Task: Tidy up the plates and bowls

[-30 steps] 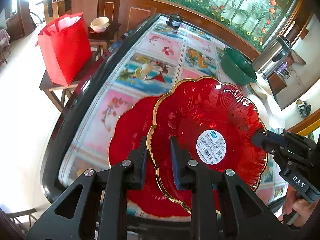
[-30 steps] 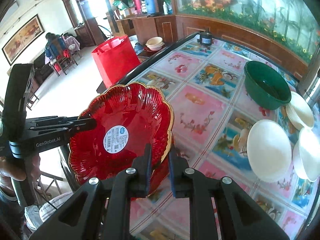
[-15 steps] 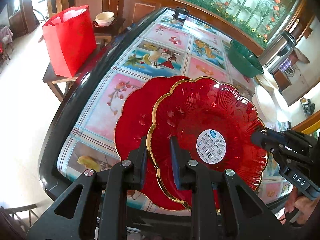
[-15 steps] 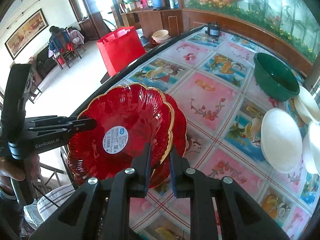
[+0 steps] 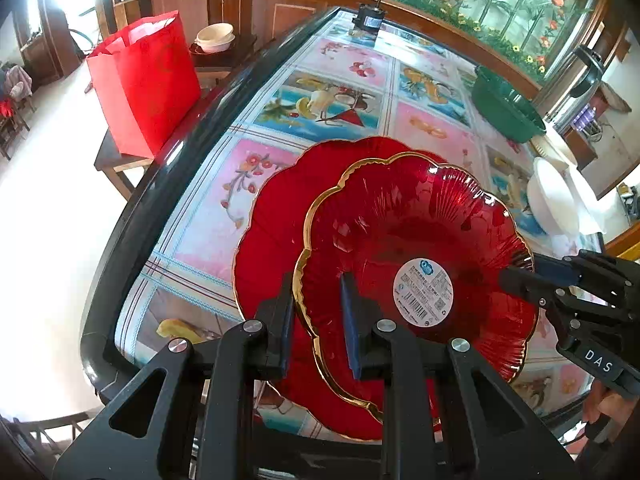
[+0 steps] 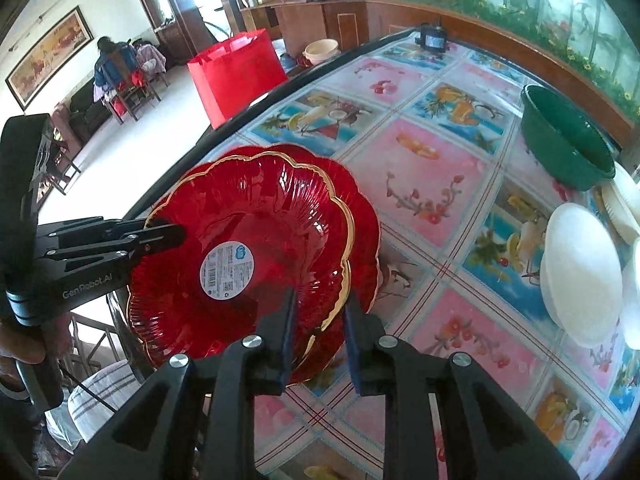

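Note:
A red scalloped glass plate with a gold rim and a white barcode sticker [image 5: 416,248] [image 6: 248,248] hangs just above a second red plate [image 5: 272,232] [image 6: 360,208] that lies on the table near its front-left edge. My left gripper [image 5: 316,320] is shut on the held plate's near rim. My right gripper [image 6: 318,332] is shut on its opposite rim. Each gripper shows in the other's view, clamped on the plate's edge.
A green bowl [image 6: 568,140] stands at the far right of the patterned table [image 6: 432,168]. White bowls and plates [image 6: 580,272] sit by the right edge. A red bag [image 5: 144,80] stands on a small side table beside the table's left edge.
Both grippers have carried the held plate down and over the lower red plate, so the two overlap more.

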The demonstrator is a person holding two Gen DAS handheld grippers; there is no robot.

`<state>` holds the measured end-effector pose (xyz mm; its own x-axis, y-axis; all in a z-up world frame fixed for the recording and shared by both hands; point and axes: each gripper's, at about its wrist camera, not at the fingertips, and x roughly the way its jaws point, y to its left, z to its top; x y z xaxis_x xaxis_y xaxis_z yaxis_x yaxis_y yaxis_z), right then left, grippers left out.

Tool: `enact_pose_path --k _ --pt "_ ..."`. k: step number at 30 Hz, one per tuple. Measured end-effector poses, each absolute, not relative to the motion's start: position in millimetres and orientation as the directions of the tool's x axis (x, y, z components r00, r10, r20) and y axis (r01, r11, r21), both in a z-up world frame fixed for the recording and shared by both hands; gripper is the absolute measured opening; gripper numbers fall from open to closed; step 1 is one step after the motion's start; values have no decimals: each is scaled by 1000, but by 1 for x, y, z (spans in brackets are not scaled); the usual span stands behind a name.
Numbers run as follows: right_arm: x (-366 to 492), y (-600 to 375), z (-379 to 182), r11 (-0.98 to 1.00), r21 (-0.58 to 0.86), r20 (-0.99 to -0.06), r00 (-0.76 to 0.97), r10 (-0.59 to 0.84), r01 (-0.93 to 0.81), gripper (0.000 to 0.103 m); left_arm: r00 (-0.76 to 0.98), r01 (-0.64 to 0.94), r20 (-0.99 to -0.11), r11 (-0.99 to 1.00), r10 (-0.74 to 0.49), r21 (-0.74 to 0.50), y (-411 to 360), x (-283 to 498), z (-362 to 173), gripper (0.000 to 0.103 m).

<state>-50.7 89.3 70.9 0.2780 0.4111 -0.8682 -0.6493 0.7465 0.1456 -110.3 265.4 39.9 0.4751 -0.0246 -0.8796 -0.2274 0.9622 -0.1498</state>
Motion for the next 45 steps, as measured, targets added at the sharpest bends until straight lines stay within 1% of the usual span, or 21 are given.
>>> enact_pose_path --k 4,9,12,16,20,27,31,32,34,36,37,38,39,41,45 --pt "-51 99 63 743 98 -885 283 369 -662 24 475 -232 -880 967 20 -102 263 -107 35 22" --pt "-51 104 56 735 72 -895 283 346 -674 25 468 -239 -883 966 30 -94 264 -106 25 24" --pt "-53 108 56 730 30 -895 307 324 -683 25 484 -244 -873 967 58 -71 261 -106 24 25" --pt "-56 114 55 722 -19 -894 334 297 -692 29 502 -248 -859 968 103 -29 256 -106 22 25" --pt "-58 116 55 717 -41 -890 352 291 -696 34 520 -256 -844 967 131 -7 252 -106 22 25" --pt "-61 115 60 717 -24 -884 350 310 -697 42 540 -267 -822 963 180 35 247 -108 20 26" --pt "-63 108 68 723 -1 -868 359 343 -691 50 559 -280 -808 960 187 28 249 -111 28 25" --pt "-63 105 72 727 13 -862 361 356 -686 54 567 -281 -802 960 185 23 249 -112 31 27" --pt "-64 98 77 734 27 -849 372 375 -679 58 584 -280 -789 960 189 23 246 -114 37 33" --pt "-67 90 82 737 47 -835 378 400 -675 59 606 -276 -769 960 202 35 238 -115 45 46" --pt "-67 85 84 743 50 -830 386 403 -668 61 620 -275 -756 961 208 39 233 -116 50 49" --pt "-68 81 86 749 45 -826 397 400 -661 64 633 -271 -746 962 207 37 228 -117 54 54" --pt "-69 77 87 757 37 -822 410 394 -653 65 644 -267 -738 963 204 33 225 -117 58 56" --pt "-69 67 90 771 30 -815 431 387 -636 70 666 -253 -721 967 192 24 213 -116 65 57" --pt "-67 39 95 808 44 -799 465 382 -588 76 687 -214 -710 977 154 4 192 -109 73 57"
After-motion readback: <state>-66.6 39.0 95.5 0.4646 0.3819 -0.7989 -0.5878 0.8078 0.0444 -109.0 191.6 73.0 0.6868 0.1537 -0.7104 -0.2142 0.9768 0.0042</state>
